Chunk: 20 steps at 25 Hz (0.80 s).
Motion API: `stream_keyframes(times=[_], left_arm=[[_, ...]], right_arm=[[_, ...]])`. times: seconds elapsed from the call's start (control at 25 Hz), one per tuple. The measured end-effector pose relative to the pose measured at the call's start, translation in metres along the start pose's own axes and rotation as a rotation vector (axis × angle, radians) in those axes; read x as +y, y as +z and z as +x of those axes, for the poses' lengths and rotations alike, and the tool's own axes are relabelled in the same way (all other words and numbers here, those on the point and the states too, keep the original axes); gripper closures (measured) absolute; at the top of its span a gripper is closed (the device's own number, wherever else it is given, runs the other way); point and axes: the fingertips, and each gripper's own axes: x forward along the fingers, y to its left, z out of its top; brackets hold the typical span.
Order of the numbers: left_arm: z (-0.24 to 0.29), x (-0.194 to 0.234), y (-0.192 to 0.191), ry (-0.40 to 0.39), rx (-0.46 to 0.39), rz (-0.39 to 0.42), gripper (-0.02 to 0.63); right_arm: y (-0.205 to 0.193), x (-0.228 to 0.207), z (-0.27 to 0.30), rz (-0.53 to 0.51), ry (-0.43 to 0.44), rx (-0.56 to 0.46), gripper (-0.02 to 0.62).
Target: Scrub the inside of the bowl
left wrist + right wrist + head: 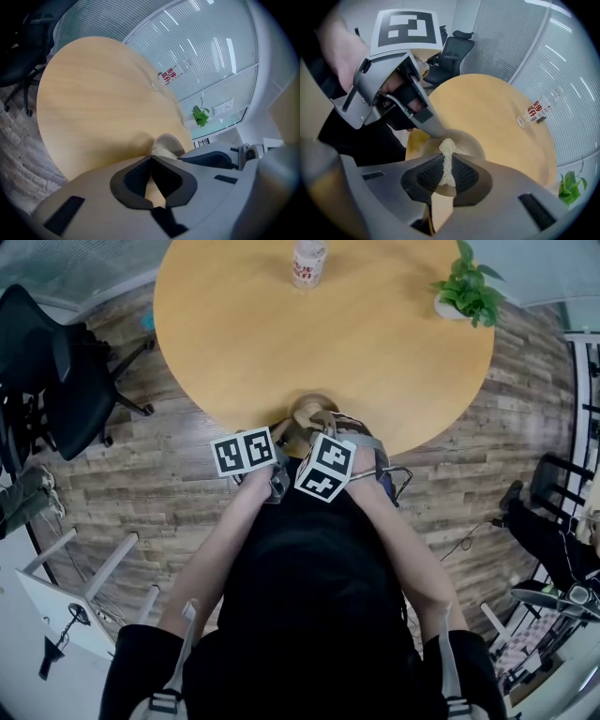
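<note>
The bowl (465, 139) sits upright at the near edge of the round table (328, 334), right in front of you, with its mouth facing up. It is tan, smooth and wooden-looking. Your left gripper (151, 159) has its jaws closed together on the bowl's near rim. Your right gripper (447, 161) clamps a pale, coarse-fibred scrubber (446, 146). The scrubber's long axis runs along the jaws, pointing steeply down into the bowl.

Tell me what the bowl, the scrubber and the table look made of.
The bowl: tan, smooth, dull sheen; wood or plastic, unclear. The scrubber: pale, fuzzy, crinkled fibres; likely a mesh or loofah pad. The table: light wood-look top, faint grain, satin; possibly laminate.
</note>
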Motion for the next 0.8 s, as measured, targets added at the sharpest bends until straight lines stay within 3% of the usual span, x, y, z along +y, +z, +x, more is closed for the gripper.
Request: stream_keyframes(times=[0.2,0.48,0.68,0.8], left_arm=[[-0.003,0.004,0.005,0.006,-0.018,-0.005,0.591],[-0.003,0.002,0.004,0.008,-0.009,0.032,0.591],[-0.003,0.001,0.003,0.000,0.003,0.037,0.591],[-0.001,0.001,0.005,-0.010,0.001,0.019,0.591]], right_arm=[[-0.010,0.014,-0.002,0.044,0.072,0.027,0.546],[-0.015,-0.016,-0.002,-0.047,-0.124,0.082,0.546],[0.002,-0.035,-0.003,-0.122,-0.267,0.067,0.546],[0.007,-0.041,0.001,-0.189,-0.302,0.093,0.546]])
